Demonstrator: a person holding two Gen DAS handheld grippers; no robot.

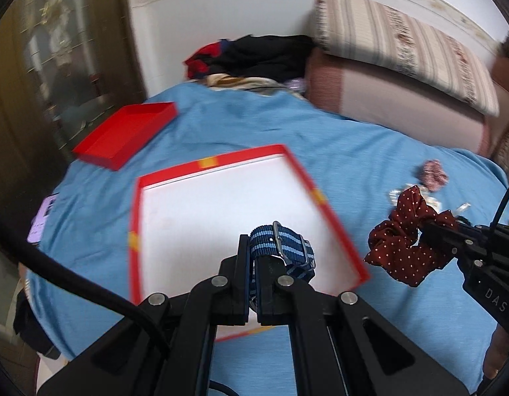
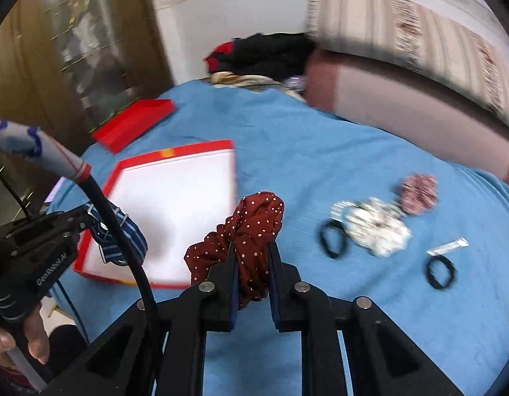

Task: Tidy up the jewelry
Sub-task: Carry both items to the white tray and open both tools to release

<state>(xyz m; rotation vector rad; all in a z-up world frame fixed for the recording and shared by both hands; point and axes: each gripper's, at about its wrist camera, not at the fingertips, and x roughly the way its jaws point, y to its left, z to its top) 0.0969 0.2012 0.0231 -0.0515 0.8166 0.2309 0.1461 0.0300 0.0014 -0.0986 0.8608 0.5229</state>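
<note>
My left gripper (image 1: 253, 247) is shut on a blue striped watch strap (image 1: 280, 242) and holds it above the white inside of a red-rimmed box (image 1: 221, 211). The strap also shows in the right wrist view (image 2: 120, 236). My right gripper (image 2: 252, 247) is shut on a dark red polka-dot scrunchie (image 2: 251, 227) above the blue sheet, just right of the box (image 2: 175, 198). The scrunchie also shows in the left wrist view (image 1: 406, 244), right of the box.
A red box lid (image 1: 125, 135) lies at the far left on the blue bed sheet (image 1: 287, 125). A pink scrunchie (image 2: 419, 193), a white scrunchie (image 2: 376, 227), two black hair ties (image 2: 333, 237) and a small packet (image 2: 447, 247) lie to the right. Clothes and pillows lie behind.
</note>
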